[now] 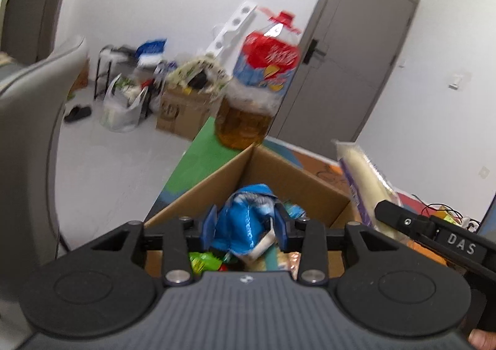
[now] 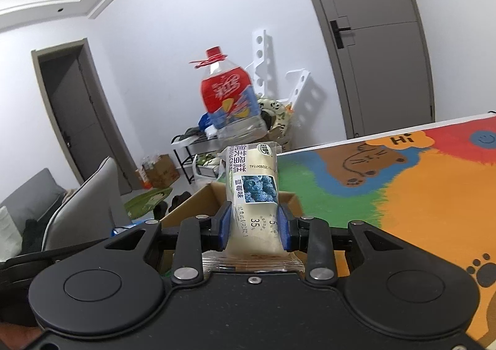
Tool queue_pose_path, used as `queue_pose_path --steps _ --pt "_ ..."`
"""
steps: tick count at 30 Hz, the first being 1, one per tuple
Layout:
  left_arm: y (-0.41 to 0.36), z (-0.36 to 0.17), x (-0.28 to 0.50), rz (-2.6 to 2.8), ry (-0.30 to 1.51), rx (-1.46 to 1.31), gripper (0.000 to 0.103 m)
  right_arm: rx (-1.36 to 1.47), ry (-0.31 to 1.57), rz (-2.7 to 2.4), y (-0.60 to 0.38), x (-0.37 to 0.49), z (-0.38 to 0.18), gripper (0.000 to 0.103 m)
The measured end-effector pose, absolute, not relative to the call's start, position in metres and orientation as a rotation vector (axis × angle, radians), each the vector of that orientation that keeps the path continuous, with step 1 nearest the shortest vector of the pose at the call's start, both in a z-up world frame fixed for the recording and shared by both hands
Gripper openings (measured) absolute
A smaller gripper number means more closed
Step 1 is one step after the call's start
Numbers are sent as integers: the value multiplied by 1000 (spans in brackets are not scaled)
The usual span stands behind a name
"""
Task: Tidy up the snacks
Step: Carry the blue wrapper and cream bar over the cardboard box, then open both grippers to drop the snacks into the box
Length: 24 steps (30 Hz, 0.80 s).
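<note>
- The surface (image 2: 418, 195) wears a bright cartoon mat in orange, green, blue and red, with a brown animal drawn on it.
- On it sits an open cardboard box (image 1: 279, 176), pushed up near the surface's green corner, and there's loose packaging in green and other colours down in its bottom.
- Behind the box, right at that corner, stands a big oil bottle (image 1: 263, 77) with a red cap and a red-and-blue label, amber liquid low inside.
- The right gripper (image 2: 254, 226) has its jaws closed partway onto a blueberry cake pack (image 2: 252, 195), pale cream with a blueberry picture, standing upright between the blue pads and up in the air in front of the box.
- The left gripper (image 1: 246, 226) has its jaws pressed against a crumpled blue snack bag (image 1: 245, 223), held over the open box.
</note>
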State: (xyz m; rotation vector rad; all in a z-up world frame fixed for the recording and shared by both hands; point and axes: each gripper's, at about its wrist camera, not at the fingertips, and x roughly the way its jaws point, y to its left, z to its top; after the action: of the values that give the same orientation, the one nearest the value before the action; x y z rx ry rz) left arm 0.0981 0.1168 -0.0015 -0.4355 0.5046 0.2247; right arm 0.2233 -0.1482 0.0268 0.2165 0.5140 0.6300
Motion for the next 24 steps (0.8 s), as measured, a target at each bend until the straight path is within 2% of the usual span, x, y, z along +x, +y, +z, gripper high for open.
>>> queue_pose_path --steps 2,4,9,20,24 --pt "121 0 94 217 524 -462 44 208 521 636 -144 220 30 32" --pt "125 3 84 213 491 -465 54 199 518 650 -140 214 34 32" --pt "133 7 75 224 488 -469 55 166 529 667 -127 208 36 32" --pt "138 14 59 232 505 -439 63 122 553 728 -104 189 44 32" --pt "141 17 48 232 499 -438 74 161 620 795 -100 194 42 36"
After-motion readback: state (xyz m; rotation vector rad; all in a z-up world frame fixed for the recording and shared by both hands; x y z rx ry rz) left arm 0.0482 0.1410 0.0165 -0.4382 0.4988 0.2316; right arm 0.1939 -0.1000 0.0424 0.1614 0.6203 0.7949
